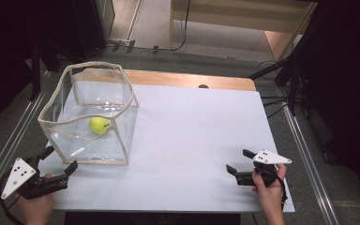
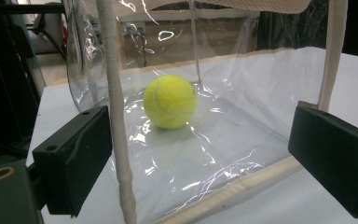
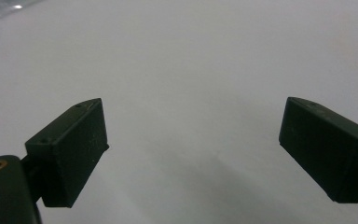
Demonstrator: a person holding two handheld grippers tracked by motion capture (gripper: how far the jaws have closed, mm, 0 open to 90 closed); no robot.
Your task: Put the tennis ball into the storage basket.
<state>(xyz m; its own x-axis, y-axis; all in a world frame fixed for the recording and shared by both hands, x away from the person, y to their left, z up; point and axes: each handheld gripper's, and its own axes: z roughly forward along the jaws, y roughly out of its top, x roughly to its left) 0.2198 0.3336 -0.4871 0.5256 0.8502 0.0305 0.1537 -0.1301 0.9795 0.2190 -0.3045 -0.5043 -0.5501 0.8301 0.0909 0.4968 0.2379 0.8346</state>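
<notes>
Left hand-held gripper [image 1: 58,161] is sitting at the near corner of the clear soft plastic box with cream fabric edging [image 1: 122,117], jaws spread wide and gripping nothing; in the left gripper view the box's near vertical cream seam [image 2: 116,116] is standing between the jaws, close to the left one, not clamped. The yellow-green fuzzy tennis ball [image 1: 99,124] is lying straight ahead of this hand-held gripper, inside the box on its floor, behind the clear wall, so any reach for it looks like it has to go over the open rim. The ball is round, so no long axis matters. The left hand is far nearer to it. The left forearm is coming in low, hand-held gripper pointing forward and slightly right, roughly level with the white table [image 1: 192,131]. Right hand-held gripper [image 1: 240,161] is hovering well apart to the right, jaws also wide open and empty, pointing left over bare table, wrist upright.
</notes>
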